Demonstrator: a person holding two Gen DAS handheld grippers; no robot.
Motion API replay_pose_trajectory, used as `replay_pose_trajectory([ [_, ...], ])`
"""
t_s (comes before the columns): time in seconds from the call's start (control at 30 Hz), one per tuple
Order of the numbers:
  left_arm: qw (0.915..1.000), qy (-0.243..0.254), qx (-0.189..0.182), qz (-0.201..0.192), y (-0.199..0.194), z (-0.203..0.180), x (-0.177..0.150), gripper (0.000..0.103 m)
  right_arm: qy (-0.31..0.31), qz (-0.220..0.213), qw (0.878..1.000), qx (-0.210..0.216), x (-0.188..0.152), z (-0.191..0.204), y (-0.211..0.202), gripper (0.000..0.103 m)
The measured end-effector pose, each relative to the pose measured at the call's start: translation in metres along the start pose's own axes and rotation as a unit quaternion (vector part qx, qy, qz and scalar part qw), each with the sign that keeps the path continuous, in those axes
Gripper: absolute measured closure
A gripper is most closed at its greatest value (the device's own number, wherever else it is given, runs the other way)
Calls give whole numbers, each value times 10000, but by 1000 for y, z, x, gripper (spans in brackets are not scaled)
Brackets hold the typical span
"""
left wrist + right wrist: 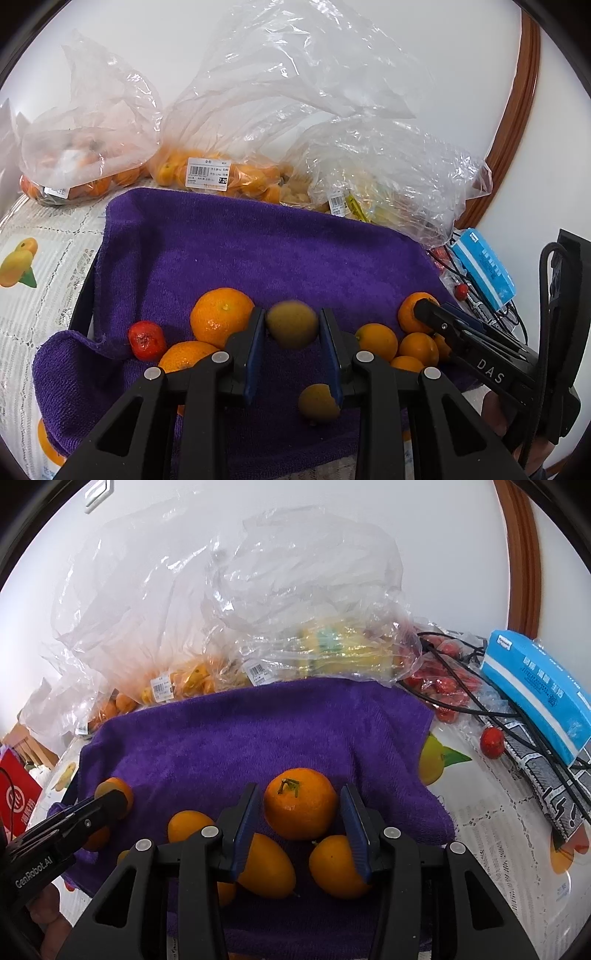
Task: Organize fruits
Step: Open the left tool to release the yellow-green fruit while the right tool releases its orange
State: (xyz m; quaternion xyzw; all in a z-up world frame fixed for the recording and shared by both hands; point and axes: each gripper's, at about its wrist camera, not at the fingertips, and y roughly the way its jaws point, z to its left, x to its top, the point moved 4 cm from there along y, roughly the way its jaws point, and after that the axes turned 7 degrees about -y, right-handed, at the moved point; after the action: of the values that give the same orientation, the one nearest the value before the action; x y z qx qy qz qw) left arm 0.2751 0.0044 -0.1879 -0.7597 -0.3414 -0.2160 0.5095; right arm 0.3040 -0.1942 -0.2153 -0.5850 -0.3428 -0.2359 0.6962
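Observation:
A purple towel (258, 251) lies spread on the table with loose fruit along its near edge. My left gripper (291, 314) is shut on a small dull yellow-green fruit (291, 328), its blue pads pressing both sides. A second such fruit (317, 402) lies just below it. To its left sit a large mandarin (221, 317) and a small red fruit (146, 339). My right gripper (300, 790) has a small mandarin (301, 808) between its pads, which touch its sides. Small orange kumquats (266, 867) lie under the right gripper's fingers.
Clear plastic bags of oranges (195, 173) and yellow fruit (332, 646) crowd the back edge of the towel. At the right lie a blue box (535, 690), black cables (461, 701), a bag of red fruit (443, 686) and one loose red fruit (491, 740).

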Motion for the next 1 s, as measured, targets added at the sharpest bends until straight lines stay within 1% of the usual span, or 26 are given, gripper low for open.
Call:
replay_pose_trajectory([
  [0.1, 10000, -42, -35, -27, -2, 1, 1, 72, 10, -60, 10000, -53, 1, -1, -5, 56],
  [0.17, 10000, -50, -64, -58, -5, 1, 2, 69, 14, -141, 9998, -114, 3, -2, -11, 51],
  [0.23, 9999, -49, -70, -112, -7, 0, 3, 65, 35, -289, 9995, -154, 5, -4, -18, 49],
  [0.27, 9999, -47, -61, -138, -8, 0, 3, 65, 57, -341, 9993, -156, 6, -4, -21, 48],
  [0.37, 9998, -33, -19, -185, -11, 0, 3, 64, 126, -400, 9991, -110, 8, -4, -27, 47],
  [0.47, 9995, 37, 89, -314, -16, -2, 4, 64, 120, -396, 9991, -74, 10, -2, -32, 47],
  [0.6, 9988, 163, 148, -433, -29, -8, 6, 59, 189, -412, 9990, -21, 11, 2, -46, 47],
  [0.7, 9993, 130, 184, -295, -41, -11, 6, 58, 394, -243, 9989, 46, 11, 1, -57, 47],
  [0.73, 9993, 101, 250, -246, -47, -11, 6, 58, 430, -163, 9989, 70, 11, 1, -62, 47],
  [0.8, 9994, 67, 278, -176, -59, -10, 2, 58, 440, -63, 9990, 4, 10, 2, -76, 47],
  [0.9, 9996, 80, 260, -62, -80, -11, -2, 58, 556, -15, 9984, 84, 7, 6, -102, 47],
  [1.0, 9996, 108, 243, -67, -107, -12, -5, 57, 587, -78, 9982, -19, 4, 11, -127, 47],
])
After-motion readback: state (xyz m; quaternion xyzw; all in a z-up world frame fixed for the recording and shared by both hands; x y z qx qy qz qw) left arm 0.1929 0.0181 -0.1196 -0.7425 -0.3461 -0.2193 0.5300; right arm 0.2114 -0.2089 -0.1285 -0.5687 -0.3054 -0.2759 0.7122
